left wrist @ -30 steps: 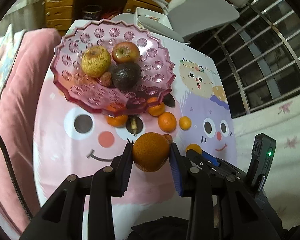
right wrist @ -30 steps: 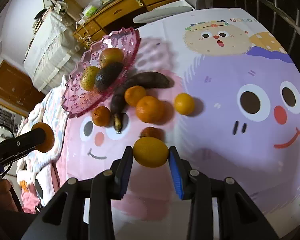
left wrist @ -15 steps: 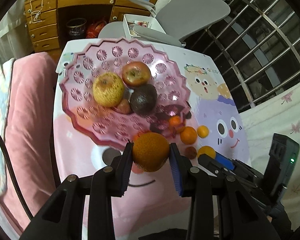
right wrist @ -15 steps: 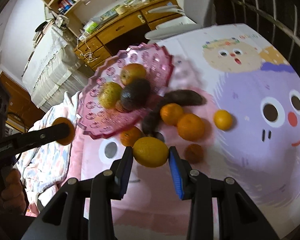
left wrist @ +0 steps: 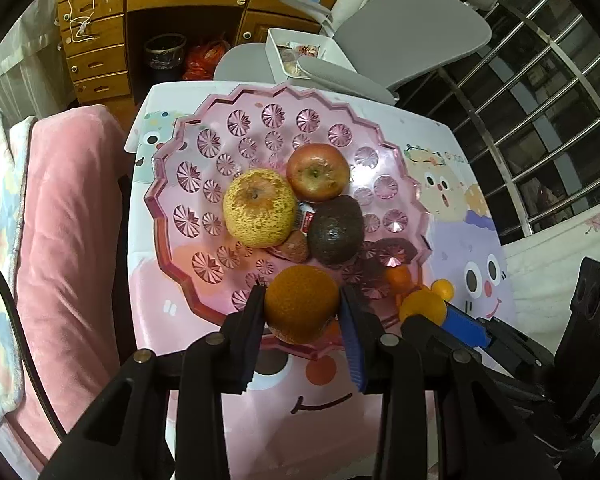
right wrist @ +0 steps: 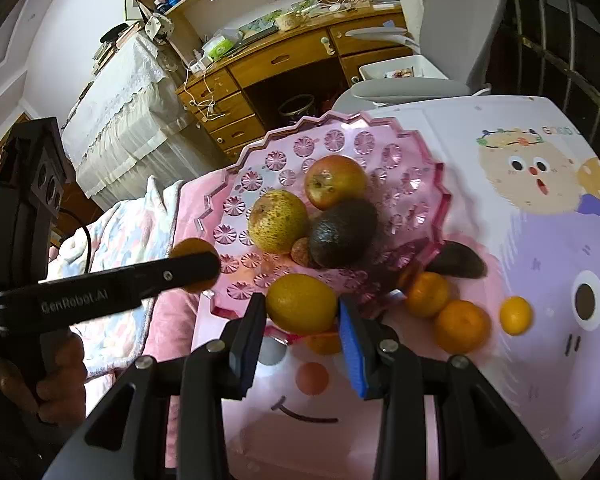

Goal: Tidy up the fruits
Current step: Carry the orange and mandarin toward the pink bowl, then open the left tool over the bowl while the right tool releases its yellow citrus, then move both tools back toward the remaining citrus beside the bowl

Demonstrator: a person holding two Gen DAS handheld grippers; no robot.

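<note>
With the left gripper [left wrist: 302, 306] clamped on an orange [left wrist: 300, 302] and the right gripper [right wrist: 302, 308] clamped on a yellow citrus [right wrist: 301, 303], both at lower centre over the pink bowl's [left wrist: 172, 240] near rim, lower each onto bare bowl floor, clear of the avocado [left wrist: 335, 229], before releasing.

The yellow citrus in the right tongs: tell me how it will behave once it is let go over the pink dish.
The yellow citrus is round and smooth, so it will likely roll toward the pink dish's sunken middle. There it would probably stop against the avocado or the speckled pear. It looks firm, not squashed between the pads.
</note>
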